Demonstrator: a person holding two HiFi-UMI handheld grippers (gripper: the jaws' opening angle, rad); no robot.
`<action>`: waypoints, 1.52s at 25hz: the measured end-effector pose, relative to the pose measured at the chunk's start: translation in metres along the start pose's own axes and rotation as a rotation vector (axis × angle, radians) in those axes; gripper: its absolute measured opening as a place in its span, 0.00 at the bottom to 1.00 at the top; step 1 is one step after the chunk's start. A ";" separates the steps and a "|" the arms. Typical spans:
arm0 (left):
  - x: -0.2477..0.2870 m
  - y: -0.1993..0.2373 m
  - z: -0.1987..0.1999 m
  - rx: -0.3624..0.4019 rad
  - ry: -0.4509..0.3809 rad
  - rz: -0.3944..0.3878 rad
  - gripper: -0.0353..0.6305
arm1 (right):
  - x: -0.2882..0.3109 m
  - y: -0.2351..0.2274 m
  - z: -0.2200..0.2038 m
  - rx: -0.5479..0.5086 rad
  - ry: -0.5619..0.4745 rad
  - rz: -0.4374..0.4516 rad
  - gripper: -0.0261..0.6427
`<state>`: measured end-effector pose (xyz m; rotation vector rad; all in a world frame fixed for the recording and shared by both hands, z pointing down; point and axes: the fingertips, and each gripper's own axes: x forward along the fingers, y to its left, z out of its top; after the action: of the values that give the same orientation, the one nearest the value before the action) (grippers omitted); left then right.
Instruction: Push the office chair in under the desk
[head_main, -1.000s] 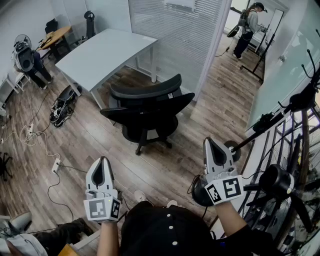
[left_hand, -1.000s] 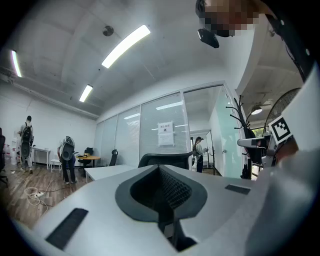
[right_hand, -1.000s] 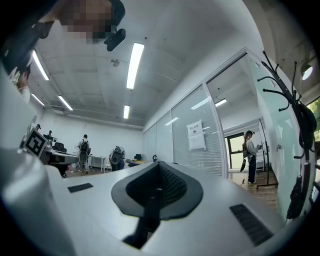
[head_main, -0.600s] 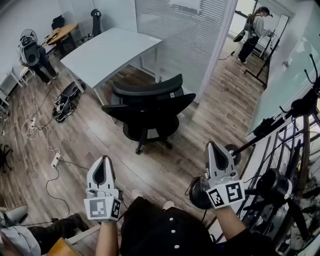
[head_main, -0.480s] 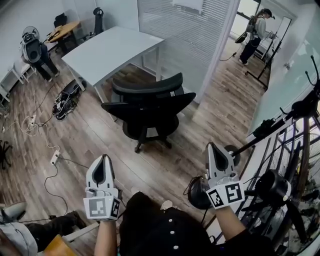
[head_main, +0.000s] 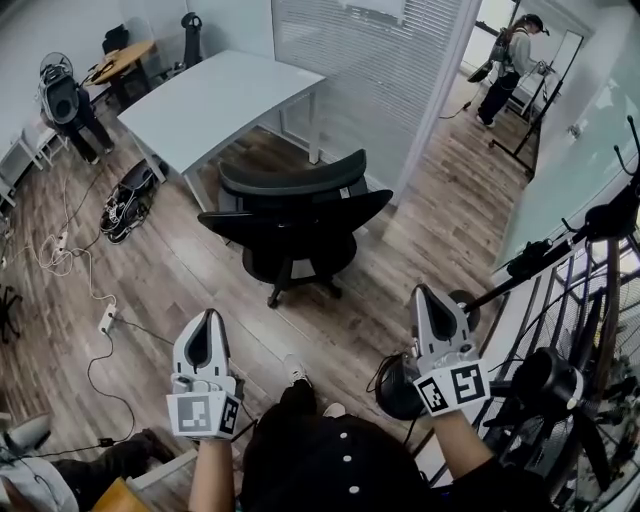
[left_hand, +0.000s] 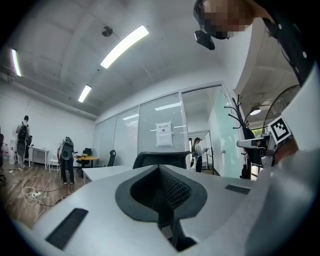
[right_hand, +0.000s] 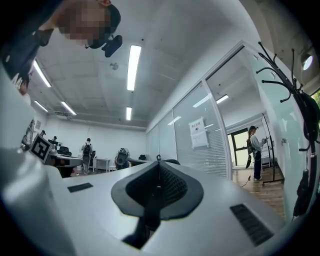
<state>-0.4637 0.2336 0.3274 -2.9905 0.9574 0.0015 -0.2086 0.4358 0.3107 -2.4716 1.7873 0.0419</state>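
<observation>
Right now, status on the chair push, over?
Left gripper shut, empty. Right gripper shut, empty. Office chair untouched, out from desk. Power strip lies left of the path.

Pale grey, black-lined left gripper (head_main: 208, 318) and right gripper (head_main: 421, 291) carry marker cubes (head_main: 205, 416); the shirt (head_main: 330, 462) is black.

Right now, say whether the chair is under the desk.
Out: the office chair stands on open floor, its seat clear of the desk.
</observation>
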 end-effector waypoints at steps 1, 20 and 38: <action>0.003 0.003 -0.001 0.002 -0.003 0.001 0.08 | 0.004 -0.001 -0.001 0.002 0.000 -0.004 0.08; 0.115 0.043 -0.021 0.079 0.080 -0.160 0.57 | 0.114 -0.018 -0.007 0.011 0.007 0.139 0.48; 0.199 0.025 -0.091 0.635 0.291 -0.415 0.57 | 0.203 0.013 -0.118 -0.701 0.434 0.439 0.48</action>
<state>-0.3162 0.0970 0.4183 -2.5465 0.2401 -0.6224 -0.1607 0.2290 0.4121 -2.5612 2.8997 0.2088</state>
